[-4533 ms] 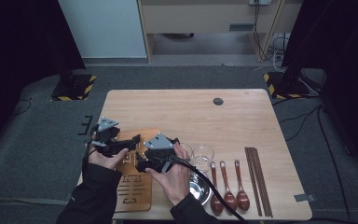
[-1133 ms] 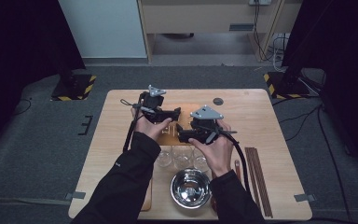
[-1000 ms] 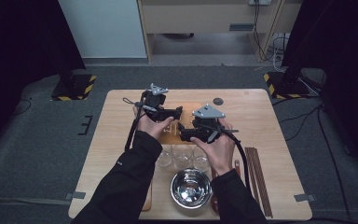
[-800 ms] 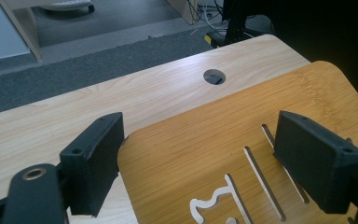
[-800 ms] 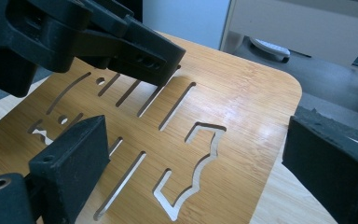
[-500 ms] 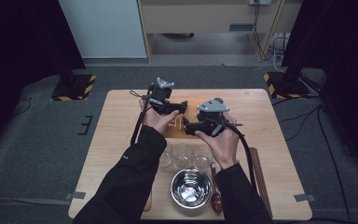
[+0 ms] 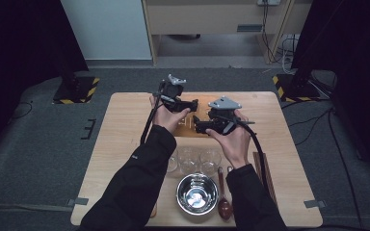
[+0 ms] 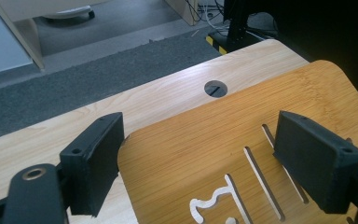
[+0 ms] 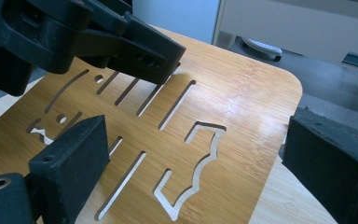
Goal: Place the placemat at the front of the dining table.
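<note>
A bamboo board with cut-out slots and shapes lies toward the far middle of the table. My left gripper reaches over it from the left and my right gripper from the right. In the left gripper view the left gripper stands wide over the board, one jaw beside its rounded corner, the other over its face. In the right gripper view the right gripper likewise straddles the board at its edge, with the left gripper above the slots. I cannot tell whether any jaw touches the board.
Clear glasses stand in a row near the person, with a steel bowl and a wooden spoon in front of them. Dark chopsticks lie at the right. A round cable hole sits beyond the board.
Both hands and the board between them have moved away from the person toward the table's far side. Earlier the board lay at the front left.
</note>
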The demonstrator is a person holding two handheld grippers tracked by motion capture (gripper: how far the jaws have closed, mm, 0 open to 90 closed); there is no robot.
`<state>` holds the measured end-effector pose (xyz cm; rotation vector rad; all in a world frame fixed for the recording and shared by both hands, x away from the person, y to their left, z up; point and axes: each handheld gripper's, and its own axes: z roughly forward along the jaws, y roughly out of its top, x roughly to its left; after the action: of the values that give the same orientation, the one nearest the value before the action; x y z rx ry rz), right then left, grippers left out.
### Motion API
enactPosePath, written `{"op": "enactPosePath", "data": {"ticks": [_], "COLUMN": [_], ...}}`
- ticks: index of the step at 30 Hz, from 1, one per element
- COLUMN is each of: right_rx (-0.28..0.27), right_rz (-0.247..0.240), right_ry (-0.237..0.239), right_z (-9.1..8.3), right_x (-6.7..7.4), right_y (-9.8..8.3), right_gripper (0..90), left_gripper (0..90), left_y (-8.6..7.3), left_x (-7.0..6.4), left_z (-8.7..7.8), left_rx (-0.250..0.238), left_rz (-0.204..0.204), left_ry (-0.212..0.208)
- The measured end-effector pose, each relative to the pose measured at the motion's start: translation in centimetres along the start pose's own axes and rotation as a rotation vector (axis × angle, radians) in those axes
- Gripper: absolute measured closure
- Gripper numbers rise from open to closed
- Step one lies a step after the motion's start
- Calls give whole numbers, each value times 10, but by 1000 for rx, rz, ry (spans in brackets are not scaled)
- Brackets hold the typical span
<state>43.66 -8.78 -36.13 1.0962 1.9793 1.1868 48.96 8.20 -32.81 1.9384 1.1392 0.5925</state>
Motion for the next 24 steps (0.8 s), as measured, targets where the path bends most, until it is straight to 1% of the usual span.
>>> {"op": "enactPosePath", "data": {"ticks": [4, 5, 18, 21, 22, 24], "right_rx": [2, 8, 14, 18, 22, 36], "right_rz": [5, 6, 1, -1, 0, -8], "right_ry": [1, 5, 13, 13, 13, 11], "right_z": [3, 5, 22, 27, 29, 33], "right_x": [-5, -7, -15, -16, -16, -17], "right_y": [0, -1, -5, -7, -8, -10], "right_gripper": [74, 74, 74, 74, 74, 74], "left_gripper": [165, 165, 166, 166, 165, 166], "left_y": [1, 0, -2, -3, -4, -5], "left_x": [0, 1, 10, 11, 12, 13], "left_z": [5, 9, 27, 32, 34, 37], "left_rx": [-2, 0, 10, 16, 26, 37], "left_rz": [-4, -13, -29, -29, -31, -44], "left_ry": [-4, -9, -13, -7, -8, -13]}}
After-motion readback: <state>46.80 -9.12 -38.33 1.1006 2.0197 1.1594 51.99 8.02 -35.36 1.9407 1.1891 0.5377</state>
